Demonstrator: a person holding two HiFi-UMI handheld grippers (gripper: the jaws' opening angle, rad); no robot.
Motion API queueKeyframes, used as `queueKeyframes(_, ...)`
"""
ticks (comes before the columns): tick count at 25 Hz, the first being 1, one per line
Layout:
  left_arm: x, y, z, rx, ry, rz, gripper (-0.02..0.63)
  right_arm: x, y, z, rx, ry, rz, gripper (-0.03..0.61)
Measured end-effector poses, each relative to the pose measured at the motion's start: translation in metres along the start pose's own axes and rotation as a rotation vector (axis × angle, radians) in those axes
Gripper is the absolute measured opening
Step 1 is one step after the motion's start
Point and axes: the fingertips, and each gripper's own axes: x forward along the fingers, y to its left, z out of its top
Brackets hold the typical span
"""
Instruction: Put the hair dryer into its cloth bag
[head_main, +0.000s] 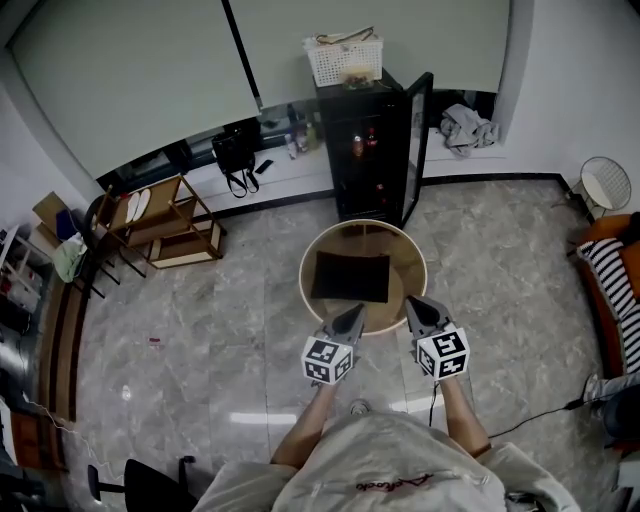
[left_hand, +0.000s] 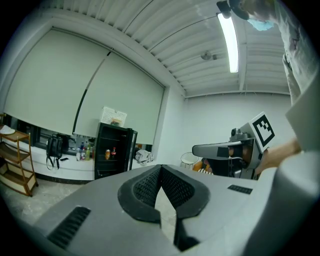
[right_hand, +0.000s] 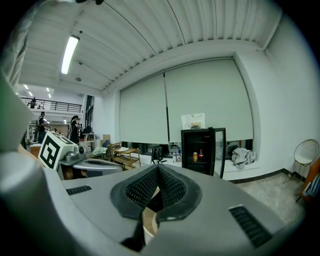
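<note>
A flat black cloth bag (head_main: 350, 277) lies on the small round wooden table (head_main: 412, 262) in front of me. I see no hair dryer in any view. My left gripper (head_main: 350, 320) hovers at the table's near edge, by the bag's near left side, jaws shut with nothing between them. My right gripper (head_main: 425, 312) hangs beside it at the near right rim, also shut and empty. In the left gripper view the pads meet at the tip of the left gripper (left_hand: 161, 167), and the right gripper (left_hand: 220, 150) shows alongside. In the right gripper view the right gripper (right_hand: 158, 167) is closed too.
A black fridge (head_main: 370, 150) with its door open stands just behind the table, a white basket (head_main: 345, 58) on top. A wooden shelf (head_main: 165, 225) is at far left. A white wire chair (head_main: 605, 185) and an orange sofa (head_main: 610, 290) are at right. A cable (head_main: 530, 415) crosses the floor.
</note>
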Motion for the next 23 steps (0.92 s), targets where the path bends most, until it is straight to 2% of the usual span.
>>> queueKeyframes(23,-0.001,0.019,0.0,-0.014,-0.008,-0.003,0.029,0.028,0.021,0.007,-0.017,-0.02,0.025,0.028)
